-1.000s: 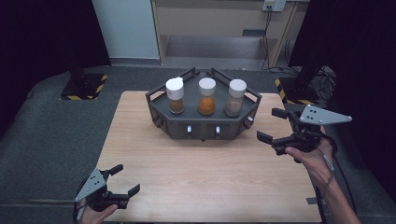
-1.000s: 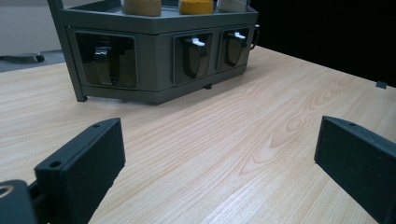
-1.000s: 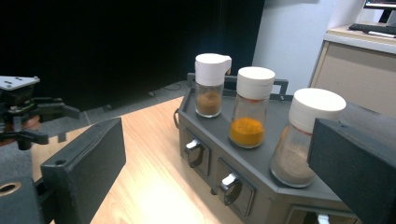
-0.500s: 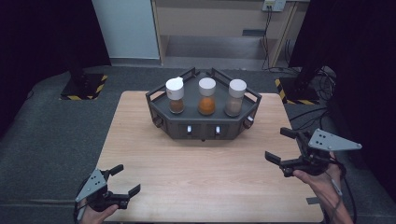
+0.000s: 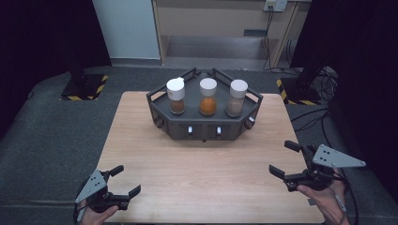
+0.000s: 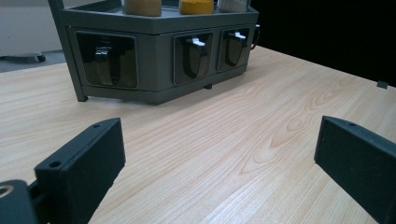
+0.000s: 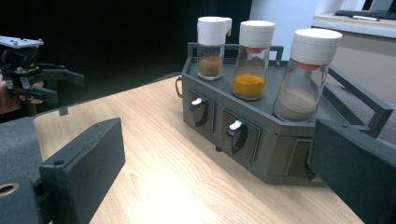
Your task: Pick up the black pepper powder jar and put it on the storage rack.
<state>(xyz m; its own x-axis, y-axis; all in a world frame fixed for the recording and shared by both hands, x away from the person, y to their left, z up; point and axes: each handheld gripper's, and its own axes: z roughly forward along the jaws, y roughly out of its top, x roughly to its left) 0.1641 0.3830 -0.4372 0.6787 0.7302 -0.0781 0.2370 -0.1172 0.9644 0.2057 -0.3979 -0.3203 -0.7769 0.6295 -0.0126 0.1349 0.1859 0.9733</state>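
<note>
Since a second ago my right gripper [image 5: 292,164] has dropped back from beside the rack [image 5: 204,123] to the near right edge of the table [image 5: 141,140]; my left gripper [image 5: 123,180] has kept its place at the near left corner. Both sets of jaws stand wide open with nothing between them, and both are well apart from the rack, which sits at the far middle of the table.

On the rack's top tray three spice jars stand upright in a row: the brown spice jar [image 5: 177,96] at the left, the orange spice jar [image 5: 208,97] in the middle, and the pale spice jar [image 5: 237,98] at the right. I judge them to be clear glass or hard plastic with white caps, each only partly filled, so light, stiff and smooth-sided, likely to slip if pinched loosely and possibly breakable if knocked off the tray. I would take one across its clear body just under the cap, with a firm, level squeeze, and lift straight up to clear the tray's rail. The brown jar's cap has a small spout lip, seen in the right gripper view [image 7: 214,30], so I would avoid pinching the cap itself. The rack looks heavy and rigid; its front holds small drawers with pull tabs [image 7: 236,126].
</note>
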